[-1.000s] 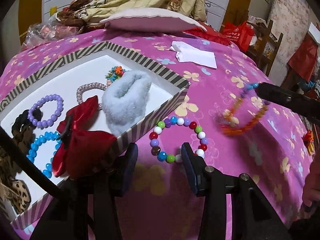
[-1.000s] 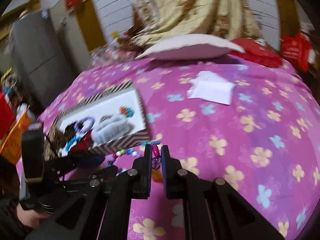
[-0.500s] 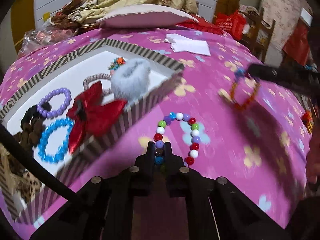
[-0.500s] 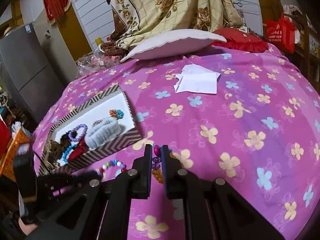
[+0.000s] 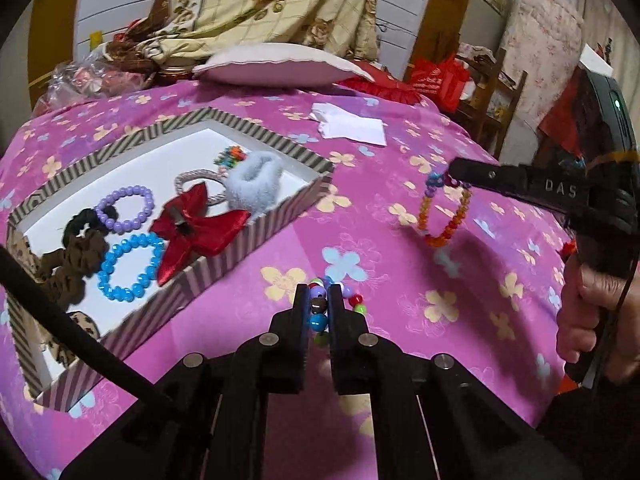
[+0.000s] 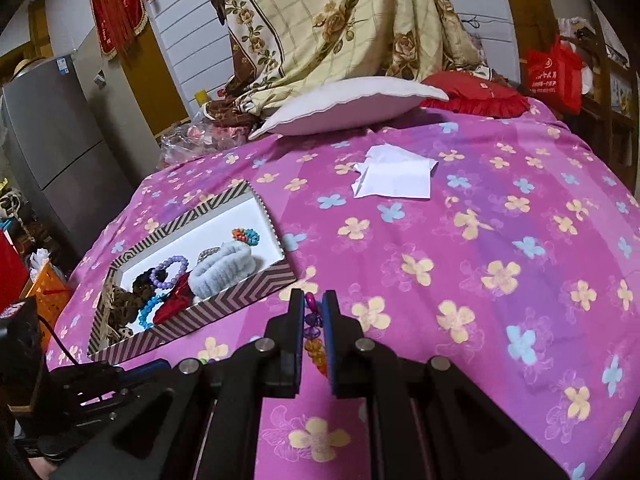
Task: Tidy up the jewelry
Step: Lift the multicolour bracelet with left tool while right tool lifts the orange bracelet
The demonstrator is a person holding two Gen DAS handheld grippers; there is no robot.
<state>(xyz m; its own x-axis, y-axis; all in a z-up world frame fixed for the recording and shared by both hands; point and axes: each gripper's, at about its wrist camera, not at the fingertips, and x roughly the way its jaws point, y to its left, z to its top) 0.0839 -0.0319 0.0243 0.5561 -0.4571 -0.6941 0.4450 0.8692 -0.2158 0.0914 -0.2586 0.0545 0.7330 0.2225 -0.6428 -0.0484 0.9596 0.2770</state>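
Note:
A striped box (image 5: 280, 220) with a white inside lies on the pink flowered bedspread; it also shows in the right wrist view (image 6: 240, 300). It holds a purple bead bracelet (image 5: 128, 208), a blue bead bracelet (image 5: 128, 268), a red bow (image 5: 196, 232), a grey fluffy scrunchie (image 5: 256, 184) and brown scrunchies. My left gripper (image 5: 319, 300) is shut on a multicoloured bead bracelet (image 5: 318, 312), lifted right of the box. My right gripper (image 6: 312, 308) is shut on an orange and purple bead bracelet (image 6: 314, 336), which hangs from it in the left wrist view (image 5: 440, 216).
A white folded paper (image 6: 396, 176) lies on the bedspread beyond the box. A white pillow (image 6: 348, 104), a red cushion (image 6: 476, 96) and a floral quilt (image 6: 340, 20) are at the bed's far end. A grey fridge (image 6: 52, 152) stands left.
My left gripper closed on the multicoloured bracelet and lifted it off the bedspread. My right gripper rose, still holding the orange bracelet.

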